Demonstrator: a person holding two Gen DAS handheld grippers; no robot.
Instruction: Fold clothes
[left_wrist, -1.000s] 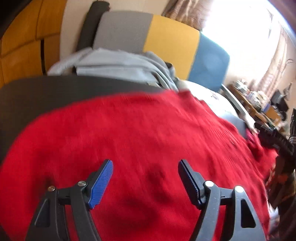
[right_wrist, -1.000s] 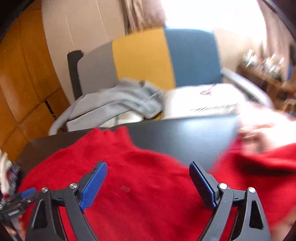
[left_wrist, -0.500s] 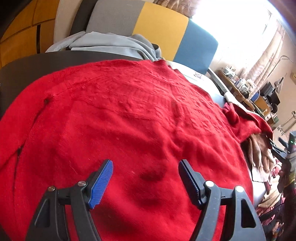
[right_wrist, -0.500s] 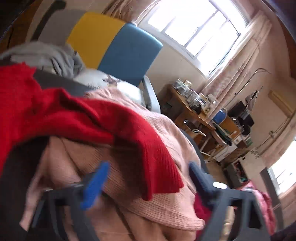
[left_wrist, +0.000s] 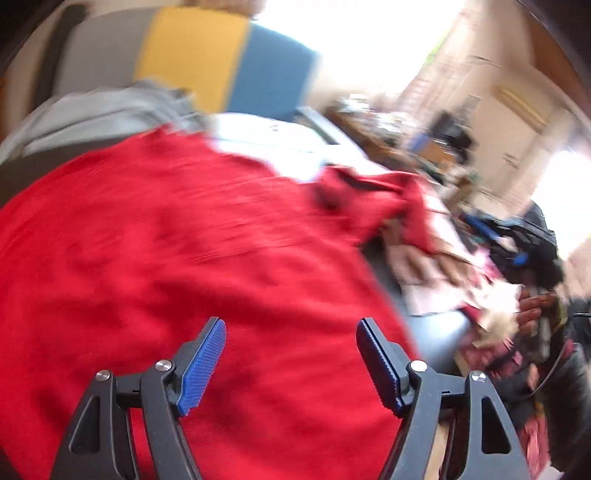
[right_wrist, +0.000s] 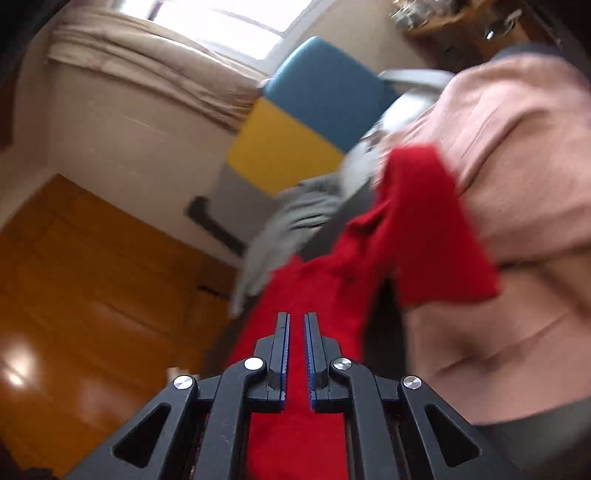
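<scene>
Red sweater (left_wrist: 177, 251) spread wide over dark table (left_wrist: 432, 336), one sleeve trailing onto pink garment (right_wrist: 517, 155). Left gripper (left_wrist: 290, 356) above the knit, jaws wide apart, nothing between. Right gripper (right_wrist: 295, 354) with jaws nearly together, clamped on a strip of red cloth. Grey garment (left_wrist: 103, 110) heaped behind, before grey-yellow-blue chair back (left_wrist: 221, 55). Both views blurred.

Motion blur smears the left wrist view: the red sweater (left_wrist: 177, 258) loses its knit texture and runs off the left and bottom edges. The clutter on the far desk (left_wrist: 388, 125) is unreadable. In the right wrist view, the right tool (right_wrist: 296, 354) hides the sweater's gripped edge, and the pink garment (right_wrist: 517, 166) is cut off at right.
</scene>
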